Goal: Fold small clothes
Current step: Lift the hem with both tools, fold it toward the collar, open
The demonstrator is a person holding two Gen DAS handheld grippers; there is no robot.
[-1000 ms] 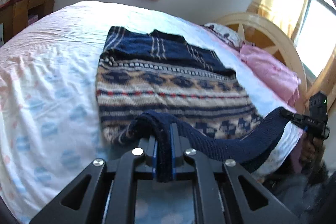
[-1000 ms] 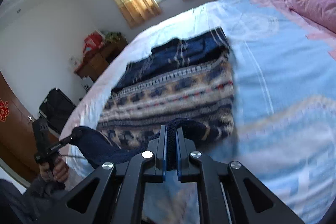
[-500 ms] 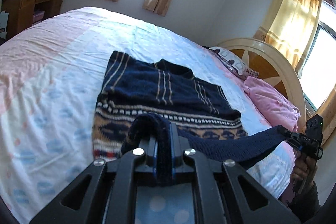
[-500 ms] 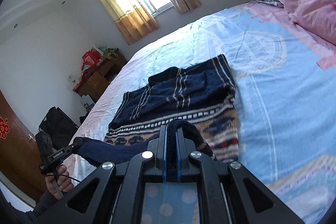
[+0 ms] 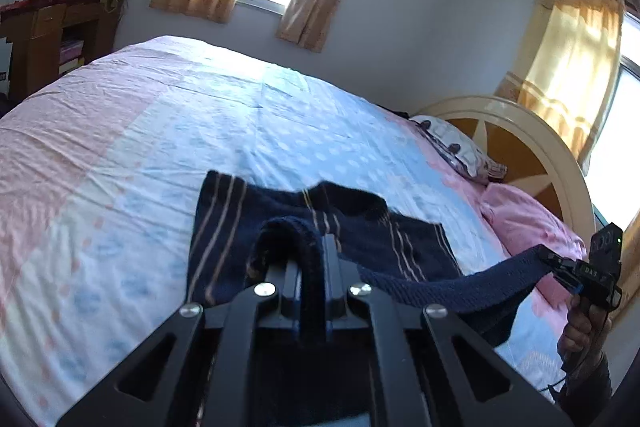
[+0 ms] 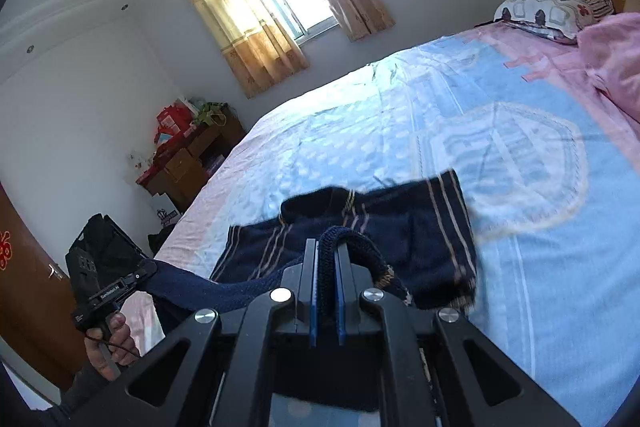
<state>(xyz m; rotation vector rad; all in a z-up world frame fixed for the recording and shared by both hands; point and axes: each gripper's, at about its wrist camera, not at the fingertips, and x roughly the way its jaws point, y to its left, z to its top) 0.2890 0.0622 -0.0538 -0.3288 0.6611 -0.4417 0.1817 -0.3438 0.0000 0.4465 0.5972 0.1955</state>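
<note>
Both claws are clamped on the navy sweater (image 5: 320, 227): left claw (image 5: 312, 259) and right claw (image 6: 326, 259) pinch its near hem, stretched above the bed (image 5: 160, 131).

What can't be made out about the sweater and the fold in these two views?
- Patterned lower part of the sweater: hidden in both views behind the left gripper and right gripper and the lifted hem.
- Where the hem will land: not shown.
- Sweater's far edge: motion-blurred in the right wrist view.
- Items on the wooden shelf: too small to identify.
</note>
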